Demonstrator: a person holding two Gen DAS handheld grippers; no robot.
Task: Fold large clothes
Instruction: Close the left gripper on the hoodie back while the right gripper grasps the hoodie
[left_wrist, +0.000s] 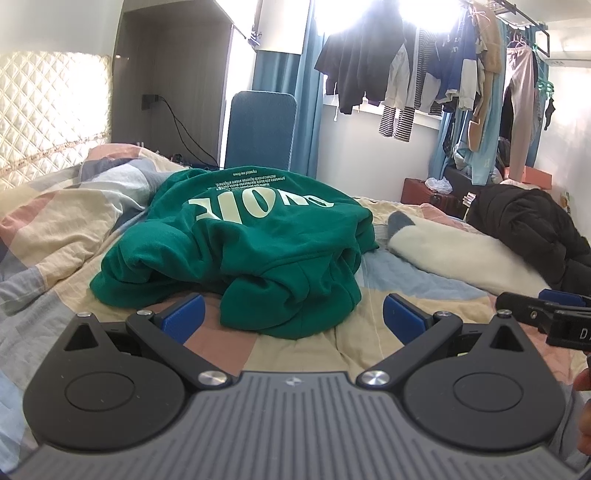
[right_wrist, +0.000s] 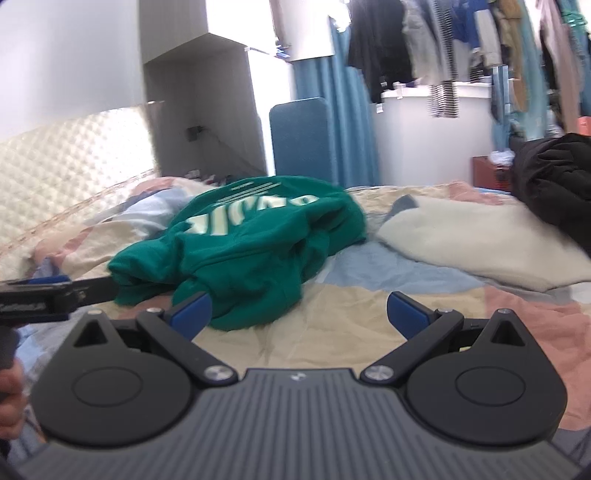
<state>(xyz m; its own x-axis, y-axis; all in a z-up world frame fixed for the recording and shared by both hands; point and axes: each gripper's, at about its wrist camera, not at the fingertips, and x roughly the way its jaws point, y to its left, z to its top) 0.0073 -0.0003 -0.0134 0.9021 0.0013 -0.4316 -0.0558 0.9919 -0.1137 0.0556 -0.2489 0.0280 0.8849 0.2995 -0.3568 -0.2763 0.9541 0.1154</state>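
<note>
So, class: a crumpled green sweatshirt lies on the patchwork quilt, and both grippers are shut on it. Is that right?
Not quite. The green sweatshirt does lie crumpled on the quilt, but neither gripper is shut on it. Each wrist view shows the left gripper and the right gripper open, fingers spread and holding nothing.

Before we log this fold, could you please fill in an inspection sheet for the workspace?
Surface: bed with patchwork quilt, rumpled.
Job's things: green hoodie in a crumpled heap, print upside down, unfolded.
Clutter: white blanket and black jacket to the hoodie's right.
Grippers: left gripper open, empty, just short of the hoodie; right gripper open, empty.
Cables: black cable from a wall plug behind the bed.
Surroundings: hanging clothes at the window, blue curtain, quilted headboard.
</note>
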